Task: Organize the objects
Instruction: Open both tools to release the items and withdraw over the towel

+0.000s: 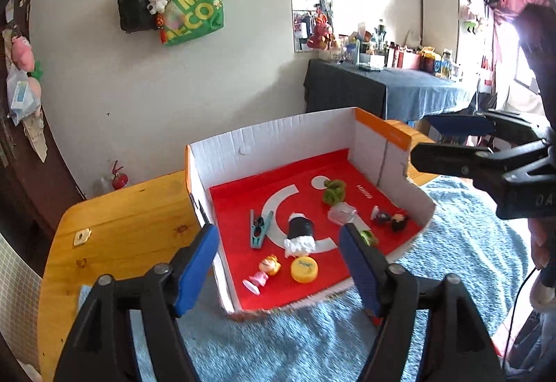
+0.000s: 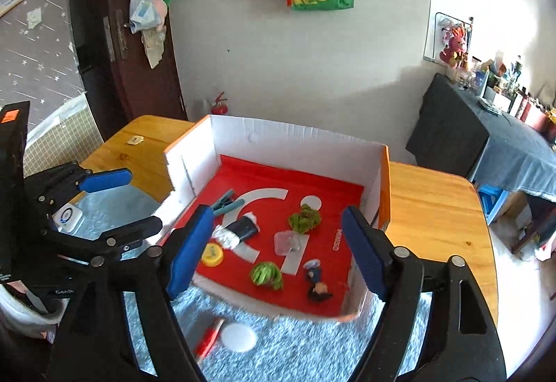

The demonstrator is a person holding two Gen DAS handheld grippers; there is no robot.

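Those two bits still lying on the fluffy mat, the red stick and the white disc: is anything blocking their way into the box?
Only the box's torn, low front wall stands between it and the red stick and white disc.

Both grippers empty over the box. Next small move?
Probably lower the right gripper to the red pen-like item or white disc on the blue mat; both lie outside the box, and its jaws stand open, empty.

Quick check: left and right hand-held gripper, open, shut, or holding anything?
Left hand-held gripper: open, holding nothing.
Right hand-held gripper: open, holding nothing.
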